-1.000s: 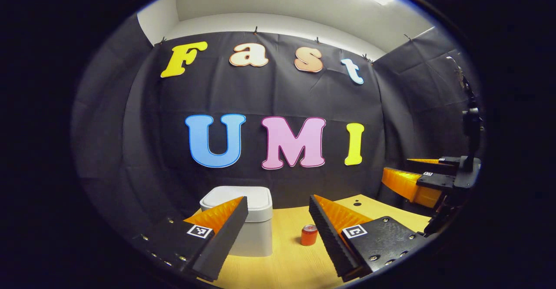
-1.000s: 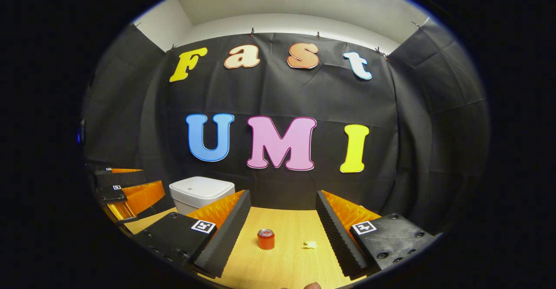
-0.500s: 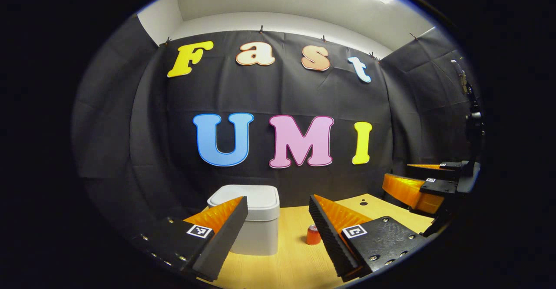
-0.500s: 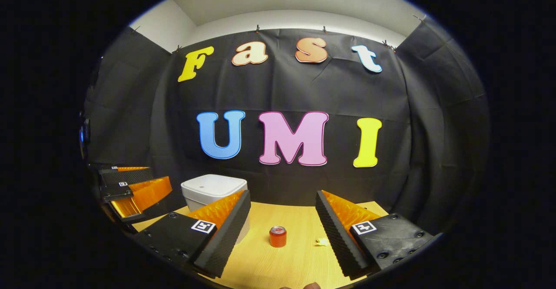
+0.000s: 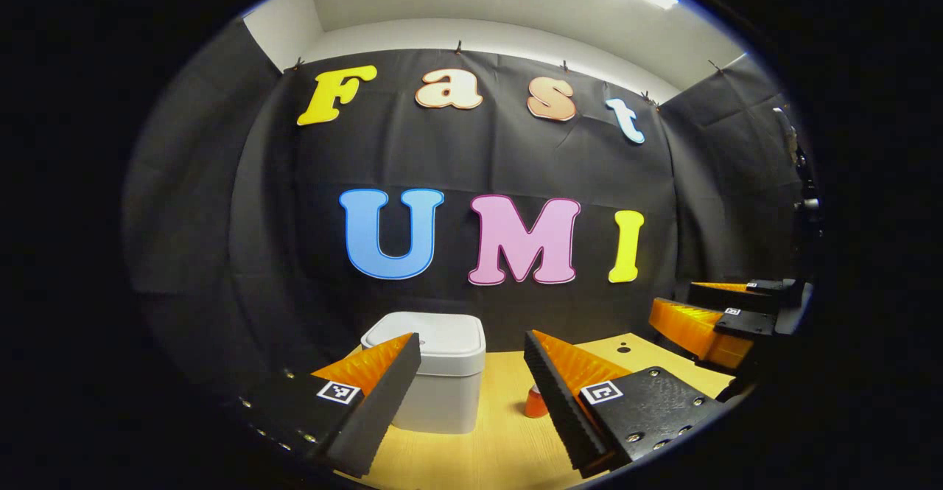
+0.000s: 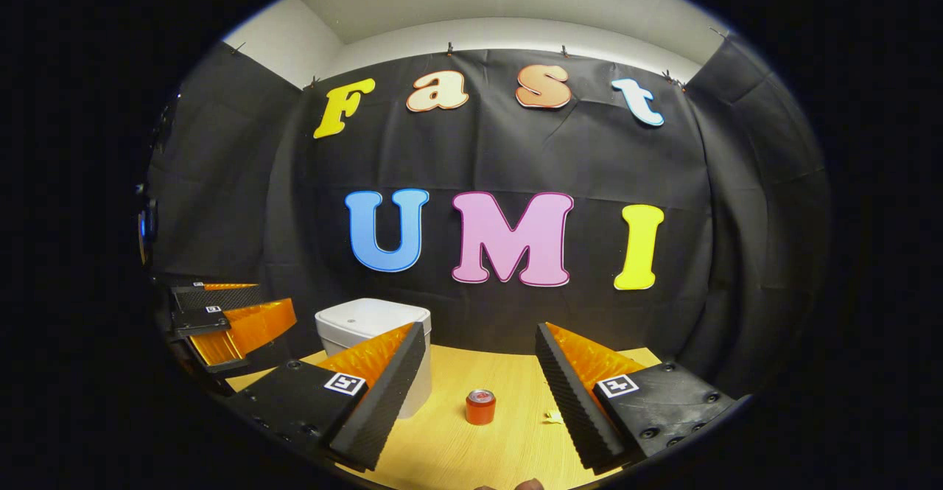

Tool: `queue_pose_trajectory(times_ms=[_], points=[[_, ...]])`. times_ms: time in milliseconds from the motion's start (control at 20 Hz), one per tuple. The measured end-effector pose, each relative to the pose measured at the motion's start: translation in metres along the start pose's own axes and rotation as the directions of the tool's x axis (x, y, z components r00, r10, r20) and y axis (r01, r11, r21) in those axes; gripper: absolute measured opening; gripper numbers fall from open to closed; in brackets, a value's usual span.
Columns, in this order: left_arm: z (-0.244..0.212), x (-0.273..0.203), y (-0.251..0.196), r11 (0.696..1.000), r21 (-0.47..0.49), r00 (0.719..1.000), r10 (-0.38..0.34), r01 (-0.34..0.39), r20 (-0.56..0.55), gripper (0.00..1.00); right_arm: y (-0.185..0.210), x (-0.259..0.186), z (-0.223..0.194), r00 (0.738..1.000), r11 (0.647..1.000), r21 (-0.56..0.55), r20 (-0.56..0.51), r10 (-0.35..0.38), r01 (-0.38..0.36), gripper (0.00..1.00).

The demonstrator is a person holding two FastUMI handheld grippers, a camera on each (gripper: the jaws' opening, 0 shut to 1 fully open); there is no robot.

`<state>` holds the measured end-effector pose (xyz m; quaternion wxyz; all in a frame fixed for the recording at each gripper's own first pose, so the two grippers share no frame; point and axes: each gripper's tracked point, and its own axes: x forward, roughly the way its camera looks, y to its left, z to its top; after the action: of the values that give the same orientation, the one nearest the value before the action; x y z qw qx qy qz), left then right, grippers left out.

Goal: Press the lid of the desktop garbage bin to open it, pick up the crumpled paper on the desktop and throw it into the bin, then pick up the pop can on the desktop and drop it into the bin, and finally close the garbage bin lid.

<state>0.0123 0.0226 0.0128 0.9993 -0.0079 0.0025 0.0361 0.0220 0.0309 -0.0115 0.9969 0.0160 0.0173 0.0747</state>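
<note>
A white bin (image 5: 440, 379) with its lid down stands on the wooden desk (image 5: 501, 446), just ahead of my left gripper (image 5: 471, 401), which is open and holds nothing. The red pop can (image 5: 534, 404) is half hidden behind that gripper's right finger. In the right gripper view the bin (image 6: 372, 328) is at the left, the can (image 6: 480, 407) stands upright between the fingers of my open right gripper (image 6: 479, 398), farther off, and a small crumpled paper (image 6: 552, 416) lies right of the can. Each view also catches the other gripper, open: the right one (image 5: 718, 309), the left one (image 6: 221, 313).
The black cloth wall closes the desk at the back and both sides. A small dark hole (image 5: 624, 349) sits in the desk (image 6: 501, 379) near its far right corner. A fingertip (image 6: 527, 485) shows at the bottom edge of the right gripper view.
Both views have swung left, so the bin, can and paper have slid rightward. The can has gone partly behind my left gripper's right finger. Both grippers stay open.
</note>
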Motion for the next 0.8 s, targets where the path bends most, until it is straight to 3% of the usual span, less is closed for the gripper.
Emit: queue_pose_trajectory(times_ms=[550, 600, 750, 800], points=[[-0.007, 0.075, 0.028, 0.999, 0.043, 0.998, 0.028, -0.026, -0.05, 0.91, -0.045, -0.004, -0.018, 0.996, 0.996, -0.006, -0.033, -0.085, 0.085, 0.98], [-0.013, 0.085, 0.032, 0.999, 0.039, 0.997, 0.029, -0.027, -0.065, 0.77, -0.049, -0.005, -0.02, 0.995, 0.996, -0.004, -0.04, -0.09, 0.09, 0.98], [-0.022, 0.115, 0.035, 0.999, 0.036, 0.995, 0.026, -0.022, -0.096, 0.72, -0.064, -0.003, -0.029, 0.993, 0.995, -0.004, -0.061, -0.104, 0.104, 0.98], [-0.025, 0.125, 0.037, 0.999, 0.042, 0.994, 0.028, -0.024, -0.105, 0.57, -0.068, -0.002, -0.031, 0.992, 0.994, -0.003, -0.069, -0.106, 0.106, 0.98]])
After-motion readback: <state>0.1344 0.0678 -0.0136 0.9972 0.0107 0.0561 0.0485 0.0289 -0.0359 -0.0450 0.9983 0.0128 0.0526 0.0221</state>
